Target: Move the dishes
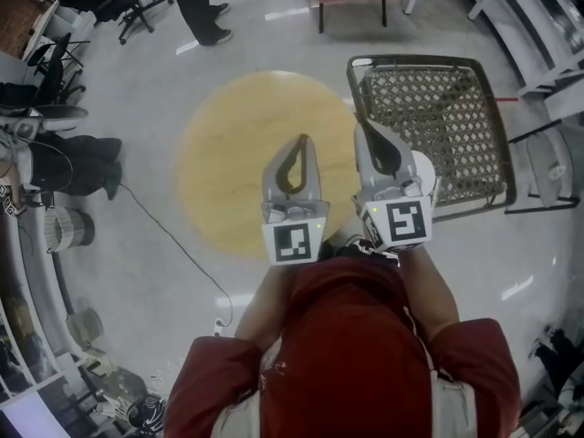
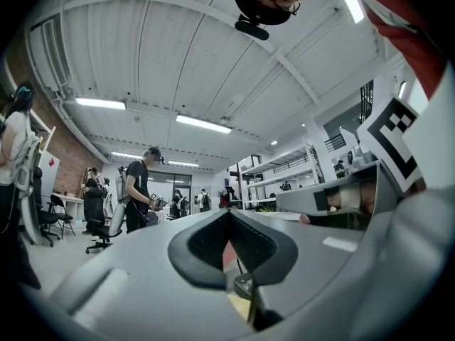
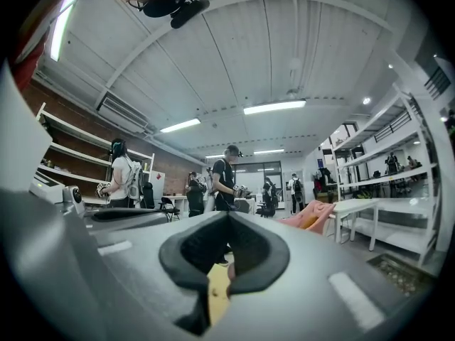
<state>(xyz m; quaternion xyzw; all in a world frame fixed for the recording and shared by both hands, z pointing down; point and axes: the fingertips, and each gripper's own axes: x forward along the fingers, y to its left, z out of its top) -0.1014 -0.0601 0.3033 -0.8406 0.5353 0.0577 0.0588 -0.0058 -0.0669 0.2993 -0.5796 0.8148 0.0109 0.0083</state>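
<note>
I hold both grippers side by side over the near right part of a round wooden table (image 1: 228, 153), pointing away from me and about level. My left gripper (image 1: 302, 139) is shut: its fingertips meet (image 2: 229, 212) with nothing between them. My right gripper (image 1: 359, 122) is shut as well, its pads pressed together (image 3: 227, 214) and holding nothing. A white rounded shape (image 1: 422, 170) shows just right of the right gripper; I cannot tell what it is. No dish is recognisable in any view.
A dark chair with a woven seat (image 1: 438, 126) stands right of the table, close to my right gripper. A cable (image 1: 173, 245) runs over the floor at the left. Several people (image 3: 226, 180) stand farther off. White shelving (image 3: 398, 190) lines the right side.
</note>
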